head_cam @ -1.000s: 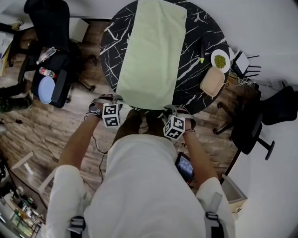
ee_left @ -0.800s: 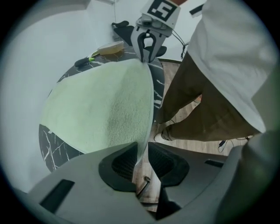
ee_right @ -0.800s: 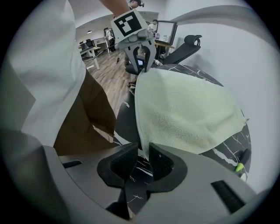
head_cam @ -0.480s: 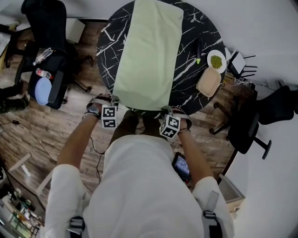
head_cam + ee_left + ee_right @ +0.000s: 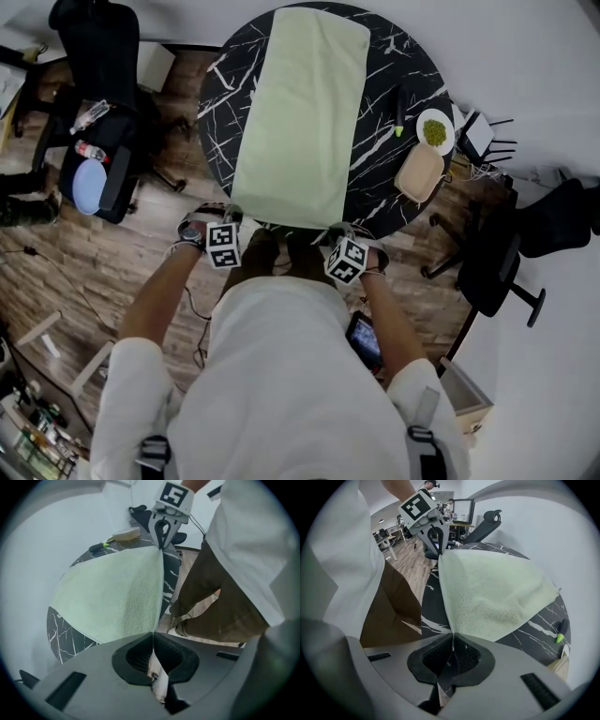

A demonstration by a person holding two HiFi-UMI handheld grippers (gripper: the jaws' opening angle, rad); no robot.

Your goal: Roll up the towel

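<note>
- Left gripper view: the left tongs [image 5: 153, 633] have just been closing and now pinch the near corner of the towel [image 5: 117, 592].
- Right gripper view: the right tongs [image 5: 453, 637] have closed likewise on the other near corner.
- The towel lies flat along the desk [image 5: 389, 169], its near edge at the rim.
- Each bite looks thin, though the pads hide most of it. A corner could slip free, and uneven hands would skew the roll.

free: table [image 5: 225, 103] left of towel [image 5: 300, 112] | blocked: right edge (bowl [image 5: 420, 173], plate [image 5: 437, 131])
</note>
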